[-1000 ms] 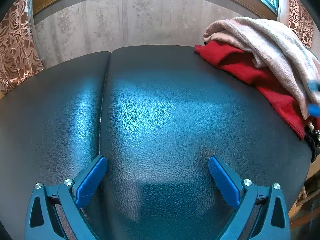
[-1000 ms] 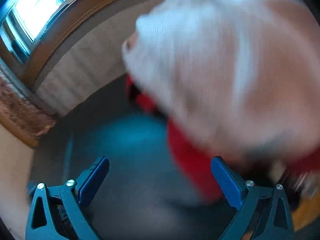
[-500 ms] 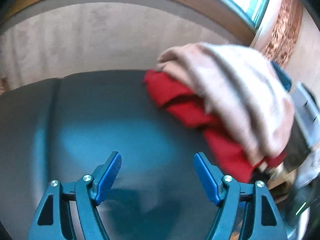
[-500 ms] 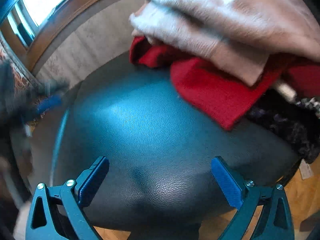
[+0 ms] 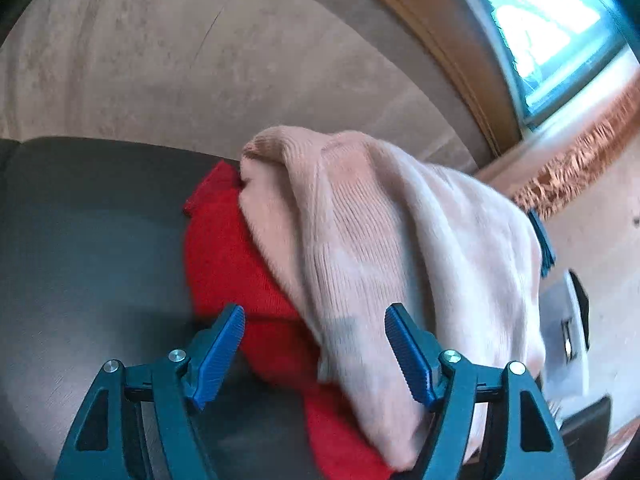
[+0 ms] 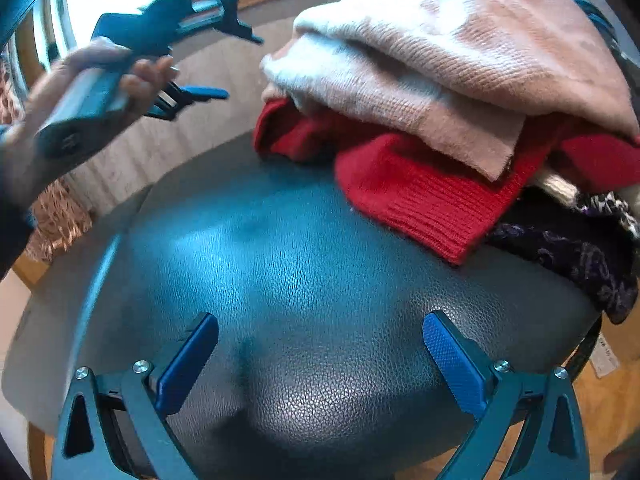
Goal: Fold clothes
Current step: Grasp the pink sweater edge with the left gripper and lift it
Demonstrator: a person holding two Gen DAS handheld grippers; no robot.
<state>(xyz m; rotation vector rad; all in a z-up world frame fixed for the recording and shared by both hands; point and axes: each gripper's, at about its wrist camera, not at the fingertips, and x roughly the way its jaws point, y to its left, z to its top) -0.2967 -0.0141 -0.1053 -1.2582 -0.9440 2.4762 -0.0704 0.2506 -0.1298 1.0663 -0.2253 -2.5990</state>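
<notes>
Left wrist view: left gripper (image 5: 314, 346) gapes wide over the pink sweater (image 5: 384, 240), heaped on the red knit (image 5: 228, 256). Right gripper (image 6: 320, 364) (equally wide, empty) hangs above the dark leather seat (image 6: 304, 280).

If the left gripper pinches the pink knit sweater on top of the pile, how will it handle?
Likely floppy: the pink knit sweater drapes limply over the red garment. Its ribbed knit should grip the open left gripper well. It may drag the red one along.
</notes>
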